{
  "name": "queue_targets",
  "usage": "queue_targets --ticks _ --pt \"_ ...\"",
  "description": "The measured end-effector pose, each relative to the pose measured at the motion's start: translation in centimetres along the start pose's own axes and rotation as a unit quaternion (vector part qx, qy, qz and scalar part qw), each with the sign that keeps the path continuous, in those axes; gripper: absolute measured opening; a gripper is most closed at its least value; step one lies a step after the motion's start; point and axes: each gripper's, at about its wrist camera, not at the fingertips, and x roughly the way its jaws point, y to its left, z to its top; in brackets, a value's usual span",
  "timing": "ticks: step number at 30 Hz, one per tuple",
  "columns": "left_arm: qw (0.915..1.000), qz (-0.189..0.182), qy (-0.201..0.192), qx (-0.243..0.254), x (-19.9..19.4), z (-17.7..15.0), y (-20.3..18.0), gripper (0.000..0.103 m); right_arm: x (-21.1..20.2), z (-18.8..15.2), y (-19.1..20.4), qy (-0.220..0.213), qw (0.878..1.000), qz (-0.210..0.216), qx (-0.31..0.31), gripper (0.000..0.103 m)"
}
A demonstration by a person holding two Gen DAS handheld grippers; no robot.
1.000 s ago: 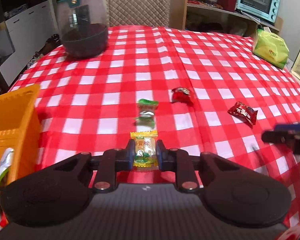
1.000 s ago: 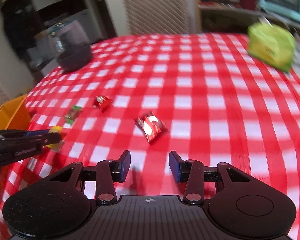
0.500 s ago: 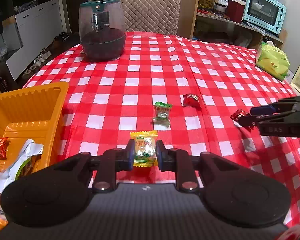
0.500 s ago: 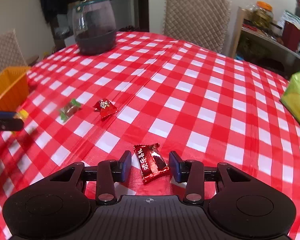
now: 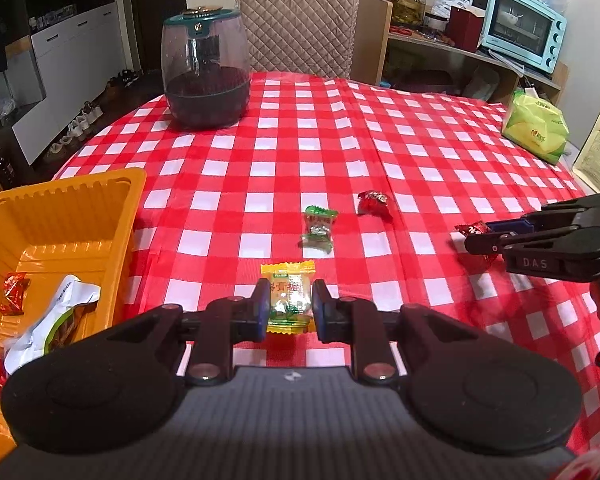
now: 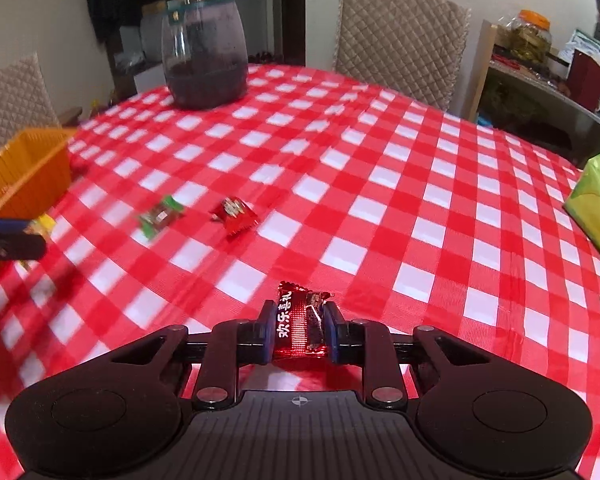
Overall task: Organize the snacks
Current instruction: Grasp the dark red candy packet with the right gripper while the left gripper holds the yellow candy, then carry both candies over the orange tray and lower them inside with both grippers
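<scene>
Two grippers, two sweets: each tong clenches a wrapped candy above the checked tablecloth [image 5: 420, 152].

The left gripper [image 5: 289, 307] pinches a yellow candy [image 5: 288, 300] by its sides, long axis pointing away from the camera; the right gripper [image 6: 299, 328] clamps a dark red candy [image 6: 300, 322] the same way, its lower end hidden by the fingers. Beyond lie a green candy [image 5: 319, 227] and a red candy [image 5: 374, 203], blurred in the right view. At left, the orange tray [image 5: 60, 208], partly cut off, holds more snacks.
</scene>
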Motion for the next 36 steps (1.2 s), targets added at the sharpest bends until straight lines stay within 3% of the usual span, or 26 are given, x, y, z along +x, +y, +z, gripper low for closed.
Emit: queue_targets --ticks 19,36 --pt "0.9991 -0.033 -0.027 -0.009 -7.7 -1.5 1.7 0.02 -9.0 -0.9 8.0 -0.033 0.996 0.07 0.048 0.025" --pt "0.9982 0.01 -0.028 -0.051 -14.6 -5.5 10.4 0.02 -10.5 -0.9 19.5 -0.013 0.986 0.158 0.042 0.025"
